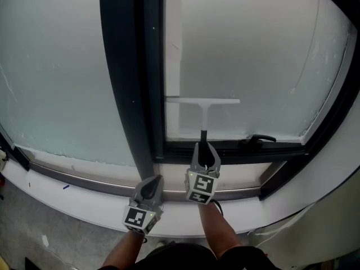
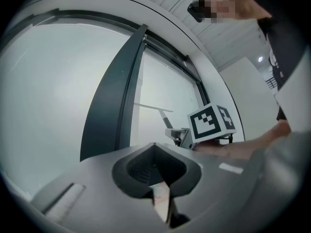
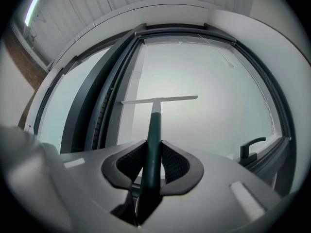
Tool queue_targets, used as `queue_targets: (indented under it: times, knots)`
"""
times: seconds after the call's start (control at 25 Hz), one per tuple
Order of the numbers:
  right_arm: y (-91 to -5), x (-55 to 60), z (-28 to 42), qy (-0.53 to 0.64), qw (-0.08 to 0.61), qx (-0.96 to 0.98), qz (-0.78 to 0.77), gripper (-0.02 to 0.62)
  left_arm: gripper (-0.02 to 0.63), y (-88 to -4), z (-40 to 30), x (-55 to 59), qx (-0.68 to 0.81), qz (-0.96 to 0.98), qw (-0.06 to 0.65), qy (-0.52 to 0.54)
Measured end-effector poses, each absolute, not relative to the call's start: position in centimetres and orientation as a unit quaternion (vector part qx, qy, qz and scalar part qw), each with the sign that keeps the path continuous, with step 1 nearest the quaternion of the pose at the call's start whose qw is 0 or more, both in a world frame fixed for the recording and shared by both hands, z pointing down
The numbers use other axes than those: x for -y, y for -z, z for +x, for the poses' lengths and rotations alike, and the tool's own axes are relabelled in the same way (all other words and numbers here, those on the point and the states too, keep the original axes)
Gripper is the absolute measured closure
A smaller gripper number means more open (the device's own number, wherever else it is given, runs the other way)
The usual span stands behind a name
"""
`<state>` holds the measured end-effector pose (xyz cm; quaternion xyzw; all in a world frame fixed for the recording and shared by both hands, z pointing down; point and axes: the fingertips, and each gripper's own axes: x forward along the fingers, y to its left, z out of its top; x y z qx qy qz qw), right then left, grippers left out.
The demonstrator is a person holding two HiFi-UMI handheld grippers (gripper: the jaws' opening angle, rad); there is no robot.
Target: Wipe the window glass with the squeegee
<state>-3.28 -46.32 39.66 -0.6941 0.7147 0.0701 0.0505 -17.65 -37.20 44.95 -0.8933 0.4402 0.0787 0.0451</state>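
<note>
The squeegee (image 1: 203,100) is white with a dark handle. Its blade lies level against the lower part of the right pane (image 1: 253,49), close to the dark mullion. My right gripper (image 1: 205,153) is shut on the handle's lower end, just above the bottom frame. In the right gripper view the handle runs up between the jaws (image 3: 153,161) to the blade of the squeegee (image 3: 158,100). My left gripper (image 1: 153,183) hangs lower and to the left, over the sill, shut with nothing held. From the left gripper (image 2: 155,154), the squeegee (image 2: 154,108) shows edge-on past the right gripper's marker cube (image 2: 210,122).
A dark vertical mullion (image 1: 132,77) splits the frosted glass into two panes. A black window handle (image 1: 257,139) sits on the bottom frame right of the squeegee, and shows as well as a handle (image 3: 251,147) at lower right. The white sill (image 1: 84,201) runs below.
</note>
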Motion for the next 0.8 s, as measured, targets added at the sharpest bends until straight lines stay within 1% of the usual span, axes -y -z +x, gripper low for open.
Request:
queue_targets:
  times: [0.6, 0.8]
  knots:
    - [-42.5, 45.3, -4.0, -0.037, 0.058, -0.721, -0.689, 0.5, 0.607, -46.1, -17.2, 38.5, -0.445, -0.892, 0.037, -0.068]
    - [-43.6, 44.9, -4.0, -0.032, 0.05, -0.721, -0.691, 0.5, 0.607, -46.0, -16.9, 38.4, -0.441, -0.895, 0.033, -0.063]
